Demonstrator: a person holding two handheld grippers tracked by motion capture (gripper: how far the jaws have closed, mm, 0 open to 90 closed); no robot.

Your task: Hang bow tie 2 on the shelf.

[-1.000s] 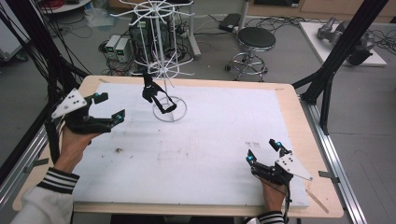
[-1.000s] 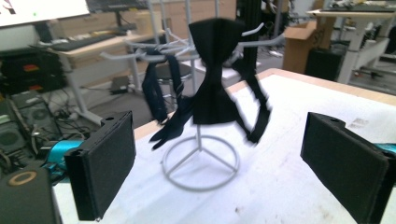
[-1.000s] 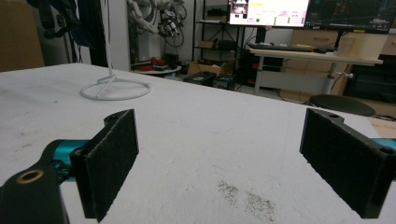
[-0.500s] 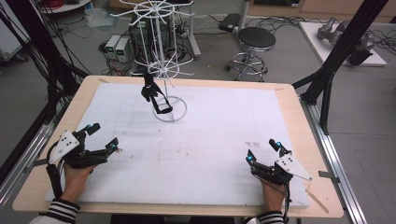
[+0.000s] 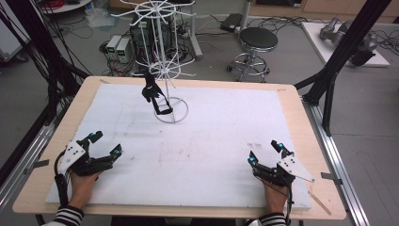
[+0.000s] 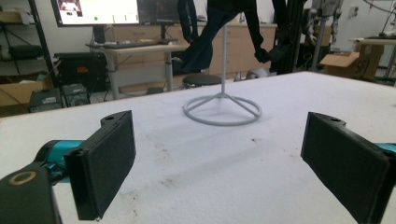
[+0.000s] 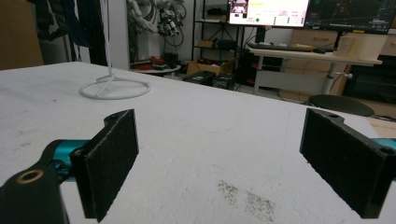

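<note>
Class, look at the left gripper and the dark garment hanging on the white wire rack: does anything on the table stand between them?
Nothing visible does. Bare white table cover lies between the open left gripper and the dark garment on the wire rack.

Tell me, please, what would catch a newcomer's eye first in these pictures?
Probably the tall white wire rack at the table's far edge, with a dark garment hanging from it. Next, the left gripper and right gripper, both open, resting near the front corners of the white mat.
</note>
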